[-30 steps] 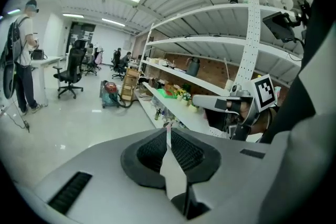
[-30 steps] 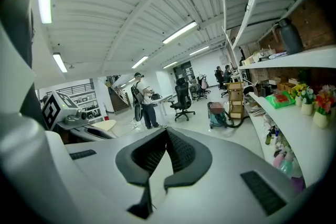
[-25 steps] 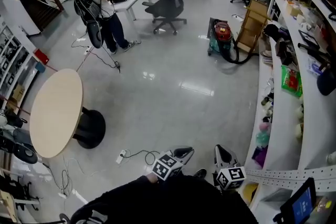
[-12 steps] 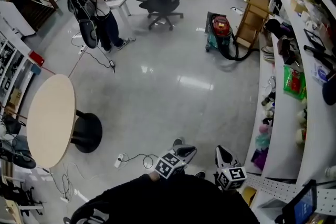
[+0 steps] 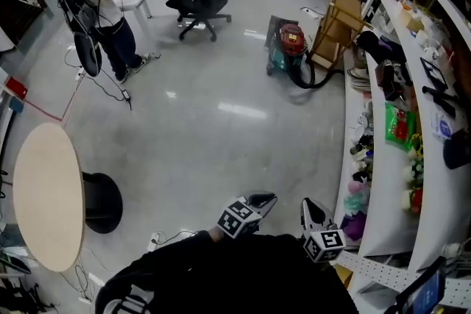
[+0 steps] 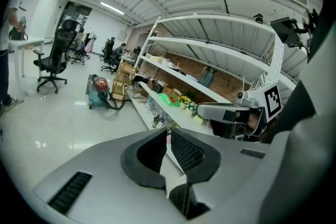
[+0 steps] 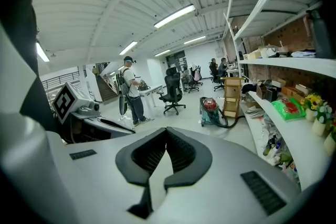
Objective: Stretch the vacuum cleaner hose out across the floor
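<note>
- Head view: holding left gripper [image 5: 263, 199] and right gripper [image 5: 307, 209] closed and empty, well apart from the vacuum cleaner [image 5: 288, 46]; hose [image 5: 313, 79] lying curled just beside it.
- Left gripper view: showing jaws pressed together on nothing; likely best opening only near the vacuum cleaner, then taking the hose's free end.
- Right gripper view: showing jaws likewise closed, empty; probably best steadying the vacuum cleaner during pulling.

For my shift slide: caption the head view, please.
Left gripper and right gripper, shut and empty, across the floor from the red vacuum cleaner, its black hose looped alongside.
</note>
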Action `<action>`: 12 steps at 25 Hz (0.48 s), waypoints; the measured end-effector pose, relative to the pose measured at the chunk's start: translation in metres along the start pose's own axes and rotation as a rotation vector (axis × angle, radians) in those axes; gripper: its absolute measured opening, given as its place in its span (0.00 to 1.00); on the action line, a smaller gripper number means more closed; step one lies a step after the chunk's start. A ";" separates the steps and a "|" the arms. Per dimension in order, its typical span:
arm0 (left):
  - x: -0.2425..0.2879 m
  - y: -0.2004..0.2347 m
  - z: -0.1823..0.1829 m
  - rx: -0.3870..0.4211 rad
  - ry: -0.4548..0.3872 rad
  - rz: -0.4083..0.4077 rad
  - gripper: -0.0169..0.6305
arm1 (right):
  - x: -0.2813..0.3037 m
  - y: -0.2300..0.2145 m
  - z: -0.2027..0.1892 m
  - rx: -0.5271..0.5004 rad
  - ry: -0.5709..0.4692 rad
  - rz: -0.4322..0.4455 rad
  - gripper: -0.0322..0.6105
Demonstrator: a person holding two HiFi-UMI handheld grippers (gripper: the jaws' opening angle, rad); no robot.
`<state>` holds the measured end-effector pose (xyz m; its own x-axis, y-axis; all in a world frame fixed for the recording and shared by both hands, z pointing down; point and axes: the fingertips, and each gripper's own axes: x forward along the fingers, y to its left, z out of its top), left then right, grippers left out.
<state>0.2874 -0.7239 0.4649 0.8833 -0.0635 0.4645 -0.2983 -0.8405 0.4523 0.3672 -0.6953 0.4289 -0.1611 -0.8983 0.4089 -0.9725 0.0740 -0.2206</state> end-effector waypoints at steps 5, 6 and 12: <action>0.001 0.060 0.010 -0.117 -0.013 0.023 0.09 | 0.052 0.002 0.026 -0.050 0.072 -0.008 0.07; 0.003 0.069 0.012 -0.131 -0.014 0.031 0.09 | 0.062 0.002 0.030 -0.052 0.080 0.003 0.07; 0.021 0.113 0.035 -0.141 -0.023 0.091 0.09 | 0.131 -0.008 0.035 -0.065 0.104 0.136 0.07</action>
<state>0.2854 -0.8390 0.4990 0.8577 -0.1500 0.4918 -0.4241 -0.7470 0.5120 0.3602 -0.8287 0.4528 -0.3046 -0.8289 0.4692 -0.9491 0.2224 -0.2232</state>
